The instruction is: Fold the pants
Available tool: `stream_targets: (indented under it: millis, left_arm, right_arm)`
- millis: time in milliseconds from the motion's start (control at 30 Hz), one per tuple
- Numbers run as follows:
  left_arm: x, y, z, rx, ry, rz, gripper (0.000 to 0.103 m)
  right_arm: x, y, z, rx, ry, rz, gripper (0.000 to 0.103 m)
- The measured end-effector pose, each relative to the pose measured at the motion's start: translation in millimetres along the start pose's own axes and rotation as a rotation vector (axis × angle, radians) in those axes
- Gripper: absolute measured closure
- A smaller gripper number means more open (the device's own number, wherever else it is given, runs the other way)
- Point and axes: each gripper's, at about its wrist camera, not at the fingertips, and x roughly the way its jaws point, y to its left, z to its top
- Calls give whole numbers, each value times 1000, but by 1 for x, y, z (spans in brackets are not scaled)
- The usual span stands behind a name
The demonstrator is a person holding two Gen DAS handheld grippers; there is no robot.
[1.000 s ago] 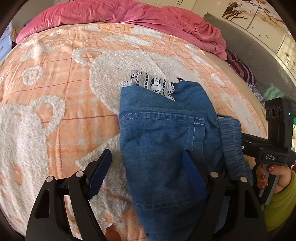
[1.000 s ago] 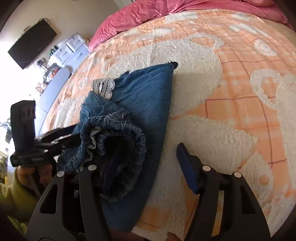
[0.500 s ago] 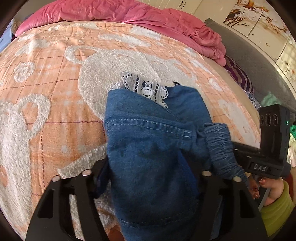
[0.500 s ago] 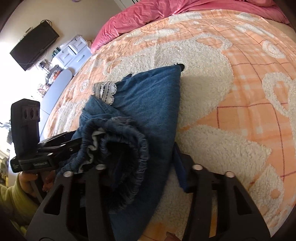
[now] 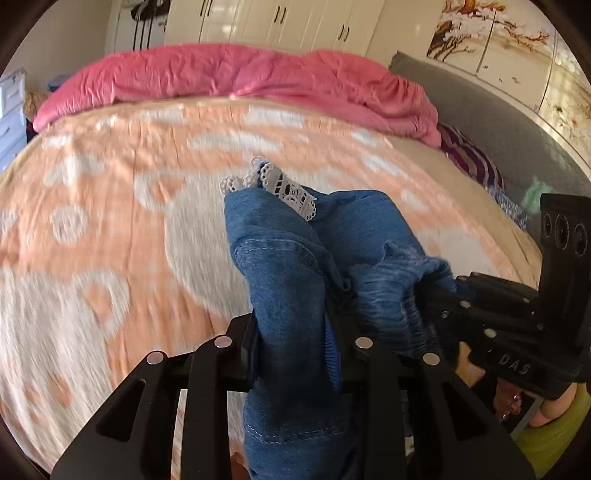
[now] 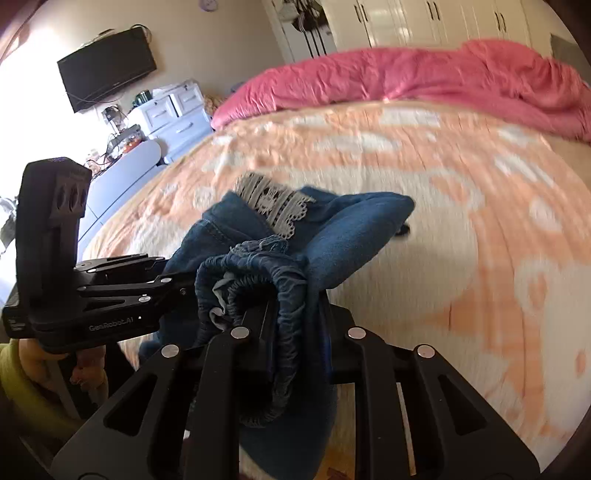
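The pants (image 5: pixel 280 266) are small blue denim ones with a white lace trim (image 5: pixel 284 190) and an elastic waistband (image 6: pixel 258 273). They are bunched and lifted above the orange and white blanket (image 5: pixel 110 206). My left gripper (image 5: pixel 291 350) is shut on the denim near one side. My right gripper (image 6: pixel 295 339) is shut on the gathered waistband end; it also shows in the left wrist view (image 5: pixel 491 325). The left gripper also shows in the right wrist view (image 6: pixel 110 295). The far end of the pants hangs forward over the bed.
A pink duvet (image 5: pixel 240 74) lies bunched along the far side of the bed. A grey headboard (image 5: pixel 498 122) and striped cushion (image 5: pixel 469 162) are at the right. White wardrobes (image 5: pixel 277 22), a drawer unit (image 6: pixel 173 110) and a wall TV (image 6: pixel 107 70) stand beyond.
Both grippers closed on the pants and lifted them off the blanket. The views tilted up, so the room beyond the bed now shows.
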Motion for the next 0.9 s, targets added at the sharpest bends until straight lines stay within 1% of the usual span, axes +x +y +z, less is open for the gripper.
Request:
stream_targets:
  millis: [100,200,367,433,600,733,767,833,900]
  left_arm:
    - [1,7,24,-14,-36,12,77]
    - [8,13,48,-18,-55,19,77]
    - [33,26,80,-30,-59,45,77]
    - [43,31,86,-34,-49,53,77]
    - [78,44,90,-39,-17,74,77]
    - [101,58,82,-56,24,92,77]
    - [106,62,78,-60,33,104,77]
    - [111,70,73,-76,45,98,76]
    - [114,78,66,-104,56,83,72]
  right_arm:
    - [7,-6,26,0,-30,-4,91]
    - [20,-15,53,-6,-48,-15,91]
    - [46,-29,80,3,-35,-27,91]
    - [59,-37,86,17,-16,-27,91]
    - [89,-50,89,30,32,-37,91]
    - [114,-66,78,69,94,-46,91]
    - [117,-68,75,76,105,-50,90]
    - [125,-80,66,119,133,-51,87]
    - [130,-94,58,182,155,-36,82]
